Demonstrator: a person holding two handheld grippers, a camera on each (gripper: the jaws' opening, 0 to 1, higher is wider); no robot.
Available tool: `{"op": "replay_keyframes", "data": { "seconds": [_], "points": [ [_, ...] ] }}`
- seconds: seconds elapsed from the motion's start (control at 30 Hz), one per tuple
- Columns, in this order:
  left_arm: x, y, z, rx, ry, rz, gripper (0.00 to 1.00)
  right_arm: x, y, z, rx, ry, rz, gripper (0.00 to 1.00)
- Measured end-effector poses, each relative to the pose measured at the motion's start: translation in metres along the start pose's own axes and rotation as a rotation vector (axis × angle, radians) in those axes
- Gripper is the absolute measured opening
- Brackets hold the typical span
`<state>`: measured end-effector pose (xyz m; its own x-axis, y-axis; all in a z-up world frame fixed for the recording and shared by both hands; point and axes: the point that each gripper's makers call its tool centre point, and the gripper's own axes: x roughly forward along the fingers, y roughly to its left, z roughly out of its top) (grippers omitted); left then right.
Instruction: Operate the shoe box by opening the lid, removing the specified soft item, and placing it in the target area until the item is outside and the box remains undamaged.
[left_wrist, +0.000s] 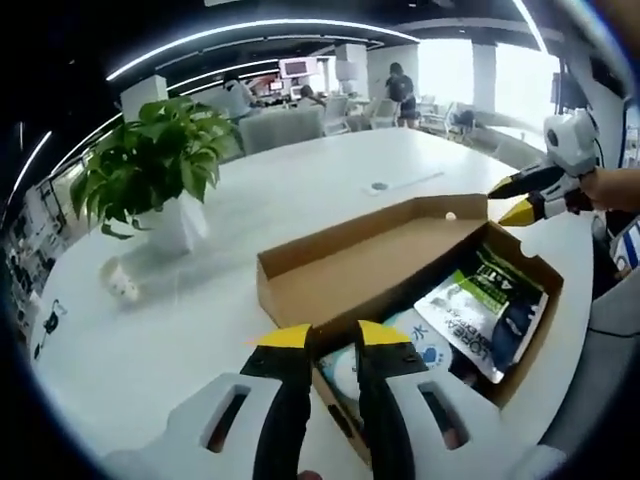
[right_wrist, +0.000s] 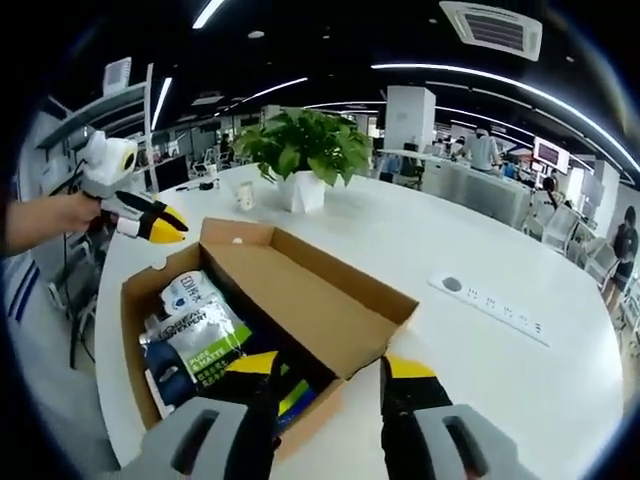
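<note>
Now the shoe box (right_wrist: 255, 320) lies open, packets (right_wrist: 198, 335) inside; both grippers, left (left_wrist: 333, 340) and right (right_wrist: 330, 370), hover at its ends, jaws apart

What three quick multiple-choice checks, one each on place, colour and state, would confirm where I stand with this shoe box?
1. Where does the potted plant stand?
A. inside the box
B. on the white table, beyond the box
C. on the floor

2. What colour are the tips of the left gripper?
A. yellow
B. red
C. blue

3. What state is the shoe box in?
A. taped shut
B. crushed flat
C. open, lid up, soft packets inside

Answers: 1 B, the plant sits on the tabletop past the box's far end. 2 A, both jaw tips are yellow. 3 C, the lid stands raised and packets lie in the box.
</note>
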<state>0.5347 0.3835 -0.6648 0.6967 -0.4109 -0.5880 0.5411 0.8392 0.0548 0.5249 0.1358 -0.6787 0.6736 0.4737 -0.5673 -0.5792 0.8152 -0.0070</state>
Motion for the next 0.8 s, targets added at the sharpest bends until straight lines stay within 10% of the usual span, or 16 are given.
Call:
{"op": "replay_keyframes", "data": {
  "seconds": [0.8],
  "points": [
    [-0.013,-0.062,-0.032,-0.066,0.064,-0.097,0.20,-0.026,0.026,-0.011,-0.090,-0.017,0.045,0.40]
  ]
}}
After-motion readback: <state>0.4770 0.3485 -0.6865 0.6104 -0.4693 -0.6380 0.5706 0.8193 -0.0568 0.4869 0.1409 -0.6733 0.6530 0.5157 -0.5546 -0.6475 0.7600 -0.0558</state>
